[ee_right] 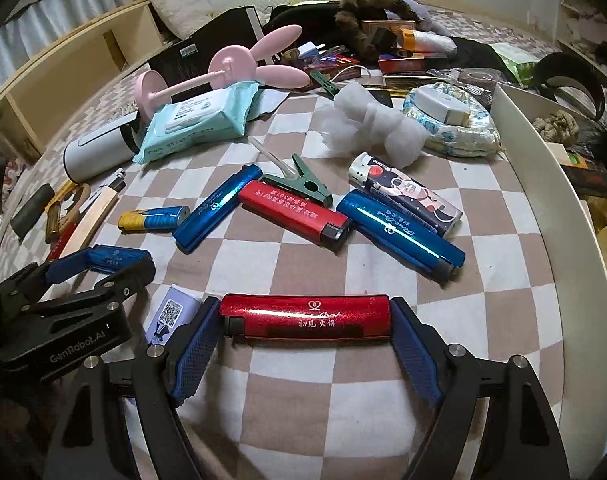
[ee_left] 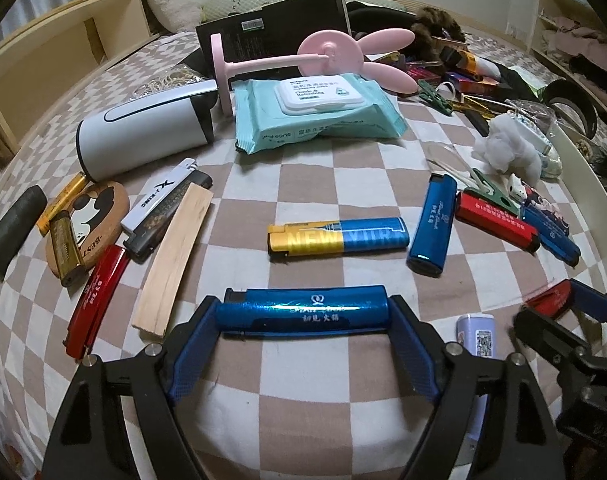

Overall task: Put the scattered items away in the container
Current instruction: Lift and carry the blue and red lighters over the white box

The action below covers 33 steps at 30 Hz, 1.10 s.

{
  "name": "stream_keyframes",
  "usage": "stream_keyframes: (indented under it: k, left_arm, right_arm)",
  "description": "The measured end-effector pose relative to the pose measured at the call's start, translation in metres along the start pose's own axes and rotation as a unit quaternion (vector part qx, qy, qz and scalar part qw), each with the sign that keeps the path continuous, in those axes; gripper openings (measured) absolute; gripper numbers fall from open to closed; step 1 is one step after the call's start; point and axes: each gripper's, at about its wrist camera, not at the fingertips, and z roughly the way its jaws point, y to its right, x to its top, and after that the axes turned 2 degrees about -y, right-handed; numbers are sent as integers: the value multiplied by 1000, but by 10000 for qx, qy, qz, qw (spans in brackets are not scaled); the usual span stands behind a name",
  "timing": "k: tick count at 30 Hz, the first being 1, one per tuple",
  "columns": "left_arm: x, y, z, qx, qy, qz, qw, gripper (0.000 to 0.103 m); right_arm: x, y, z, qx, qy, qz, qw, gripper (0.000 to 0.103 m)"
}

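1. While both grippers hover low over the checked cloth point(ee_left: 303, 168), each has a lighter crosswise between its blue pads.
2. The left gripper point(ee_left: 303, 316) pinches a blue lighter point(ee_left: 303, 310) end to end, one pad at each end.
3. The right gripper point(ee_right: 305, 316) pinches a red lighter point(ee_right: 303, 314) the same way.
4. The white container point(ee_right: 543, 184) sits at the right edge of the cloth, its curved rim just beyond the loose lighters.
5. More lighters lie scattered ahead: a yellow-and-blue one point(ee_left: 337, 236), a slanted blue one point(ee_left: 433, 224), and a red one point(ee_right: 293, 210) touching a green clip point(ee_right: 305, 184).
6. A small lilac box point(ee_right: 171, 312) rests on the cloth between the two grippers.
7. Farther back lie a wipes pack point(ee_left: 315, 114), a white cylinder point(ee_left: 147, 132) and a pink stand point(ee_left: 315, 58).
8. At the left, a wooden strip point(ee_left: 173, 260) lies beside a white lighter point(ee_left: 159, 200).
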Motion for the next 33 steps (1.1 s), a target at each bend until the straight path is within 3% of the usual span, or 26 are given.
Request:
stream_keyframes:
  k: [21, 33]
  left_arm:
    - [-25, 14, -30, -336, 166, -92, 9993, 83]
    - [-13, 20, -53, -653, 416, -193, 9968, 83]
  right_arm:
    - [-15, 14, -26, 208, 143, 351, 9991, 83]
    - [-4, 16, -52, 317, 436, 397, 9978, 83]
